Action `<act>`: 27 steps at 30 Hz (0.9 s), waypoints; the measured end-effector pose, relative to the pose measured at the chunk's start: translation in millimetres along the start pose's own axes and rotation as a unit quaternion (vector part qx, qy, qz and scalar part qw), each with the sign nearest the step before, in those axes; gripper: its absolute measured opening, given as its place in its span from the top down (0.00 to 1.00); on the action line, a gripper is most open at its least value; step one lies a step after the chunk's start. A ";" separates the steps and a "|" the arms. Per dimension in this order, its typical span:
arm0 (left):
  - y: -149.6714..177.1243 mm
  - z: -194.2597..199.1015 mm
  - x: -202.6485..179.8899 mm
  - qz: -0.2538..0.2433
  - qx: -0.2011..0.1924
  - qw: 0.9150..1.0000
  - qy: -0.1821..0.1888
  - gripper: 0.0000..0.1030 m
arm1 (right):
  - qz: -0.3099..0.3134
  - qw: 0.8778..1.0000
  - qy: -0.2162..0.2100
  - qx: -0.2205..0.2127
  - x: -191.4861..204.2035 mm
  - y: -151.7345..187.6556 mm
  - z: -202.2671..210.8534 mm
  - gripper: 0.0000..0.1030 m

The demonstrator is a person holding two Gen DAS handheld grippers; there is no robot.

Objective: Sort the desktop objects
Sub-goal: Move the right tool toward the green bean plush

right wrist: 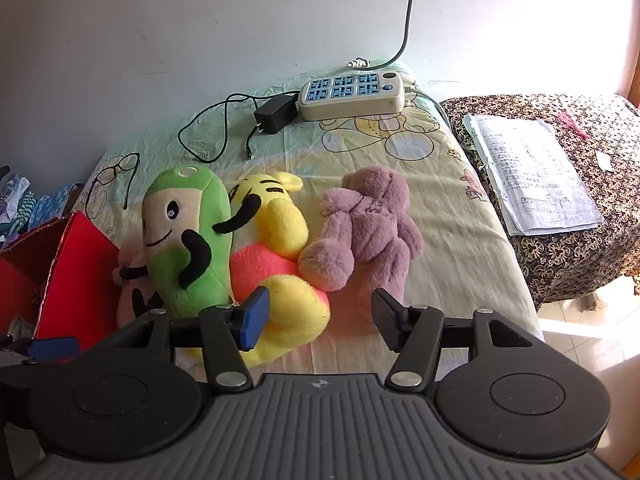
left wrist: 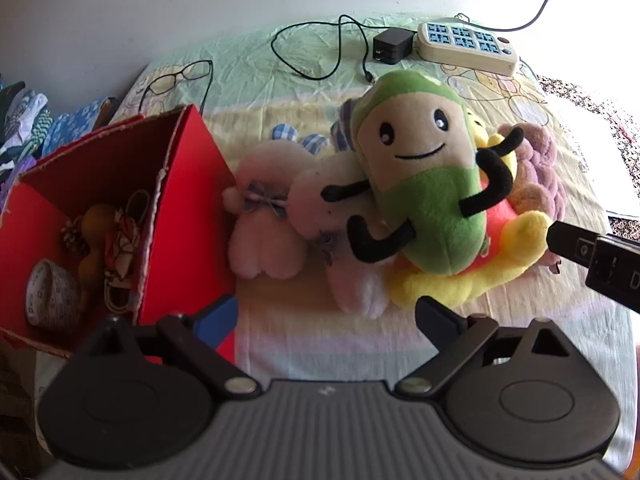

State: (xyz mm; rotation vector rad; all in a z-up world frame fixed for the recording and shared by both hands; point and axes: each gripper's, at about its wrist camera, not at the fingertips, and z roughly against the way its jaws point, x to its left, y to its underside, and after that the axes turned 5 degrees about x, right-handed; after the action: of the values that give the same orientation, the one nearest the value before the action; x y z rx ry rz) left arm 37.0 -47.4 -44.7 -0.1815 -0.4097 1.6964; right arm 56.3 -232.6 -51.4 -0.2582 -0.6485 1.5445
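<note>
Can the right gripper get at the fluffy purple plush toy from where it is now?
Probably yes. The right gripper is open and holds nothing, and the fluffy purple plush toy lies just ahead of its fingers with nothing on top. The yellow and pink plush bear touches its left side, so approach from the right.

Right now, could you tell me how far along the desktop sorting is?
Small items already lie in the red box. Nothing is in hand: left gripper and right gripper are open. The green plush, yellow plush, purple plush and pink plush remain outside.
</note>
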 end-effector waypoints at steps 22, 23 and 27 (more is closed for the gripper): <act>-10.8 -18.6 12.0 -0.002 0.024 0.999 0.035 0.07 | -0.003 0.999 -0.035 0.014 5.0 -11.6 -11.1 0.42; -12.1 -17.3 12.2 -0.005 0.020 0.999 0.042 0.08 | -0.003 0.999 -0.038 0.012 5.8 -13.4 -11.4 0.42; -20.1 -12.9 13.1 -0.012 0.002 0.997 0.079 0.09 | -0.009 0.999 -0.053 0.008 5.6 -21.8 -12.8 0.42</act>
State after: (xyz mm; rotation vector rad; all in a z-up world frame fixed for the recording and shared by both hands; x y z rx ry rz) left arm 57.8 -30.1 -47.8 -0.3042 -0.2895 1.6453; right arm 80.8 -225.0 -48.6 -0.1594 -0.7203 1.5538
